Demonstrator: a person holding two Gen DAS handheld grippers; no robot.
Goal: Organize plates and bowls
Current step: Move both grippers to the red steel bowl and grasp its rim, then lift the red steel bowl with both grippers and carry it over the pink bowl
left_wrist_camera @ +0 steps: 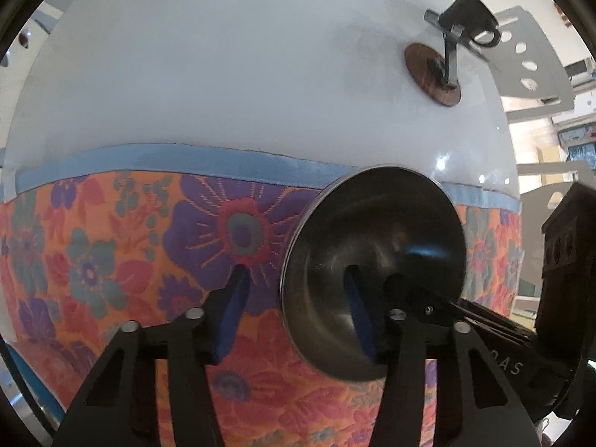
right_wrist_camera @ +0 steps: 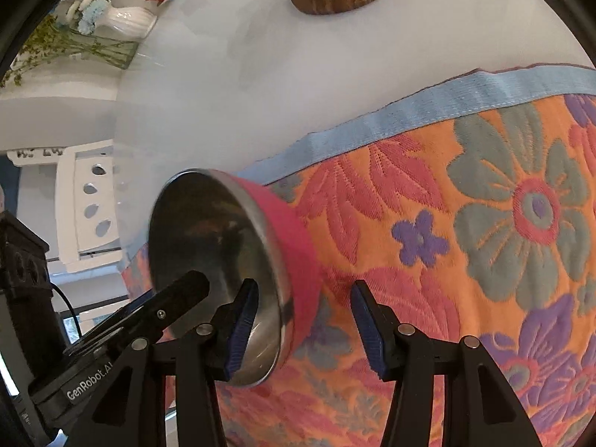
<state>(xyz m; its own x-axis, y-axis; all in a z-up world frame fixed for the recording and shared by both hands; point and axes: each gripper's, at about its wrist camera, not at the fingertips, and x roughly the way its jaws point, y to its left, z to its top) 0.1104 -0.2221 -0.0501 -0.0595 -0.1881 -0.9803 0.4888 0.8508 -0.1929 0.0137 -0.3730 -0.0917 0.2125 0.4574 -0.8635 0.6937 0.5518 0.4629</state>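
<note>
A glossy white table (left_wrist_camera: 223, 74) is seen, its near part covered by a floral mat (left_wrist_camera: 111, 242) woven in orange, pink, purple and grey-green and edged with a pale blue band. The band runs across the left wrist view and slants up to the right in the right wrist view; beyond it the white top lies bare and wide. A round wooden base (left_wrist_camera: 432, 74) carrying a dark metal stand is set on that bare part, well apart from the mat. At the far corner, in the right wrist view, a white ribbed vase (right_wrist_camera: 126, 22) with blue flowers and green sprigs is placed near a small red ornament. White chairs with teardrop cut-outs (right_wrist_camera: 91, 208) are drawn up at the table's edge.

A steel bowl (left_wrist_camera: 372, 272) with a pink outer band is located on the mat, close to the blue border — its rim is straddled by both pairs of tongs. The left tongs (left_wrist_camera: 298, 309) are seen with one blue pad outside on the mat and the other inside the bowl; the right tongs (right_wrist_camera: 305, 327) likewise, one pad within, one outside by the pink wall. Both are held apart, and no firm pressing on the rim can be made out. To the right of the bowl the mat lies open.
</note>
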